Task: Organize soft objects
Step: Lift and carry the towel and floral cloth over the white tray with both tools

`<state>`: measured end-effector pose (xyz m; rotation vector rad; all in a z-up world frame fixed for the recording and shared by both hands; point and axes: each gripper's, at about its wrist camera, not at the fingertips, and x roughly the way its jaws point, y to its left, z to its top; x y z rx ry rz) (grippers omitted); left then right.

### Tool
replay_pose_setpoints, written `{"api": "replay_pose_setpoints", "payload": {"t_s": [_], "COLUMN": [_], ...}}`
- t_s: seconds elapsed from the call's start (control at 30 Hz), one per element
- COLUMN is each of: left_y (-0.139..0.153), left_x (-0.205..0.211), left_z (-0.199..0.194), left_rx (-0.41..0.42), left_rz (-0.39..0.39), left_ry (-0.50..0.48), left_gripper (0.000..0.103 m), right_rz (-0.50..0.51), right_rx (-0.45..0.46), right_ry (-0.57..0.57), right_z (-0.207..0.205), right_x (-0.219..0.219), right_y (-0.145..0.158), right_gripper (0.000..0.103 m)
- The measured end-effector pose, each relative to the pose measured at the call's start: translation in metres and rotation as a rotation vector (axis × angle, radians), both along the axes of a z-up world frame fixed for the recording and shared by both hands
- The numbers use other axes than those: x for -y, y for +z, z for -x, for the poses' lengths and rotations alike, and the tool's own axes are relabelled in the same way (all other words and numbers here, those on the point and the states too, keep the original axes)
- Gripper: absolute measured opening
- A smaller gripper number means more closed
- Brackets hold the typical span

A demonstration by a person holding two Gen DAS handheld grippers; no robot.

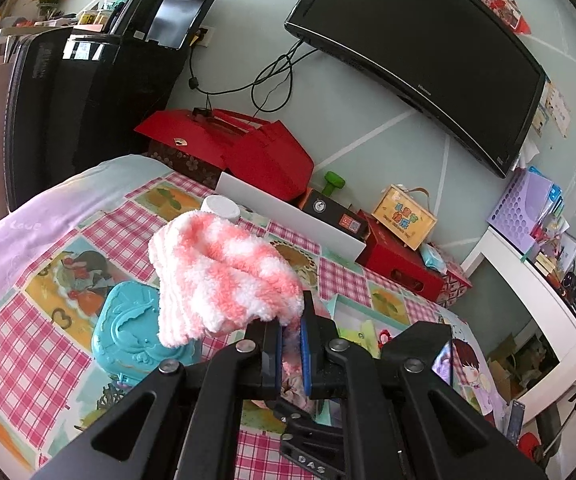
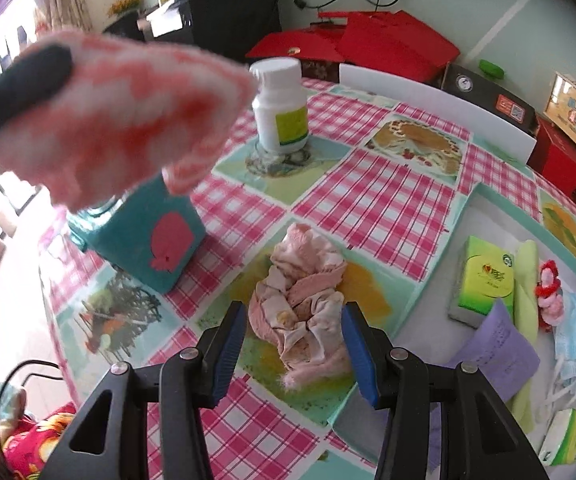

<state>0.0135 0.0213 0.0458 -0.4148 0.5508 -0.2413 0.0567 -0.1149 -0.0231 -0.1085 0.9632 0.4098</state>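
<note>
Sorting is under way on the worktop (image 2: 387,208), a checked cloth spread beneath both tools. Off to the right tool's right lies a shallow tray (image 2: 483,200) already holding tissue packs, a face mask and other small soft bits (probably where things are being gathered). The left tool (image 1: 289,344) has its pads pinched together on an edge of a fluffy pink-and-white sock (image 1: 224,276), which hangs lifted clear of the worktop, ahead of and above the tool. The right tool (image 2: 293,344) points down with its pads apart, a crumpled pink cloth (image 2: 299,308) lying on the worktop between and just ahead of them, not yet gripped. Judging by this, the step in hand is carrying the sock while reaching for the cloth; next, the right tool needs to drop lower and close around the bunched middle.
</note>
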Motion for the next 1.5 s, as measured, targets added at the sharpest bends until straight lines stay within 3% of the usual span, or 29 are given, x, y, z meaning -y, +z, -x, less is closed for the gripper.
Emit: {"api": "replay_pose_setpoints", "payload": {"t_s": [0.27, 0.57, 0.7, 0.87, 1.13, 1.5], "left_y": [0.0, 0.0, 0.0, 0.0, 0.008, 0.041], "left_x": [-0.001, 0.0, 0.0, 0.001, 0.006, 0.039], "left_z": [0.0, -0.001, -0.002, -0.002, 0.001, 0.001], "left_rx": [-0.009, -0.018, -0.02, -0.018, 0.003, 0.068], "left_rz": [0.002, -0.004, -0.006, -0.014, -0.04, -0.113], "left_ry": [0.008, 0.009, 0.011, 0.012, 0.015, -0.039], "left_gripper": [0.007, 0.007, 0.007, 0.007, 0.007, 0.007], "right_rz": [0.07, 0.098, 0.089, 0.067, -0.025, -0.109], "right_rx": [-0.032, -0.027, -0.023, -0.023, 0.014, 0.175], "right_ry": [0.011, 0.014, 0.003, 0.001, -0.029, -0.193], "right_z": [-0.003, -0.003, -0.003, -0.004, 0.0, 0.011], "right_x": [-0.008, -0.009, -0.007, -0.007, 0.008, 0.067], "right_y": [-0.015, -0.016, -0.014, -0.013, 0.008, 0.061], "right_gripper": [0.052, 0.039, 0.024, 0.022, 0.021, 0.021]}}
